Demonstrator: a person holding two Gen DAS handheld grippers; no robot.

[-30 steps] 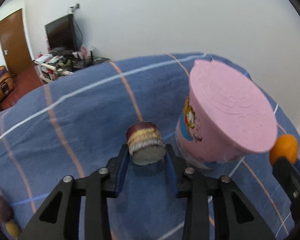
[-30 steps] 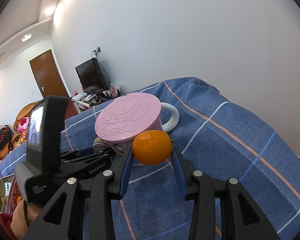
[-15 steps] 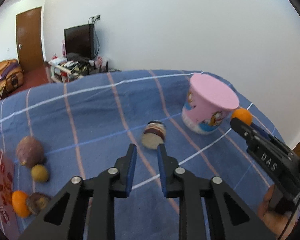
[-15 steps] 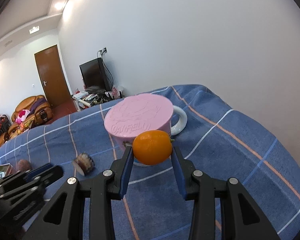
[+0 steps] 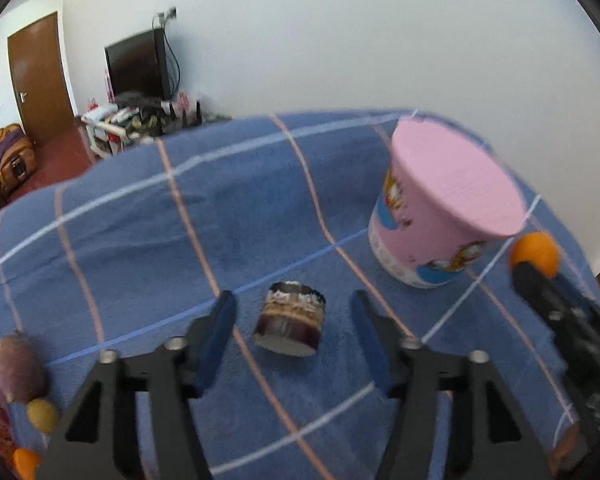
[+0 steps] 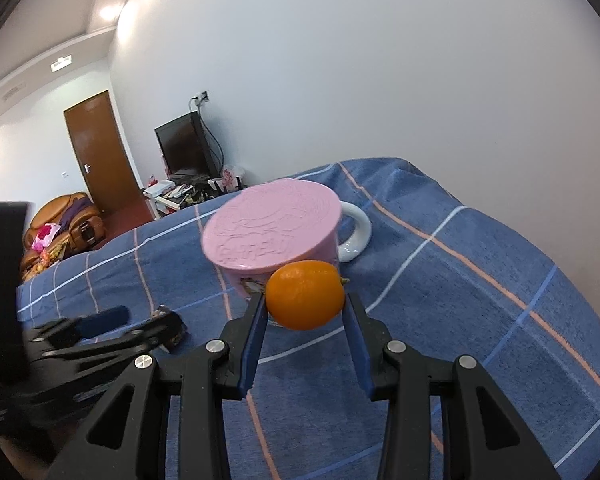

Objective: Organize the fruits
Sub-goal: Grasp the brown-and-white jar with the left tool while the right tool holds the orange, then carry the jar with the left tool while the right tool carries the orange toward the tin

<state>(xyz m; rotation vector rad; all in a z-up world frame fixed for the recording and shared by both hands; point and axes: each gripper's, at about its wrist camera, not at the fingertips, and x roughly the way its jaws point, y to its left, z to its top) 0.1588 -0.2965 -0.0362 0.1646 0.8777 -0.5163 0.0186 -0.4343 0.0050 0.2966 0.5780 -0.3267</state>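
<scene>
A: Between the blue pads of the right hand-held gripper (image 6: 305, 326) sits the small orange (image 6: 305, 295), pinched on both sides and lifted clear of the blue plaid blanket (image 6: 440, 280). Just behind it stands the pink-lidded mug (image 6: 271, 227), its white handle pointing away to the right.

B: And the left hand-held gripper (image 5: 294, 332)?

A: Its jaws are spread wide and hold nothing. The dark cut fruit piece (image 5: 290, 325) lies on its side on the blanket between them, touching neither finger, pale cut face toward the camera.

B: Where is the mug from that side?

A: To the right of the cut piece and apart from it, lid on. The orange shows just past the mug's lower right edge, at the tip of the right tool.

B: Anything else on the blanket?

A: At the far left edge, well apart from the cut piece: a purplish fruit (image 5: 16, 368), a small yellow fruit (image 5: 42, 415) just below it, and another small orange fruit (image 5: 25, 462) at the bottom corner. That edge is blurred. A television (image 6: 184, 148) and a brown door (image 6: 100, 156) stand in the room beyond.
</scene>
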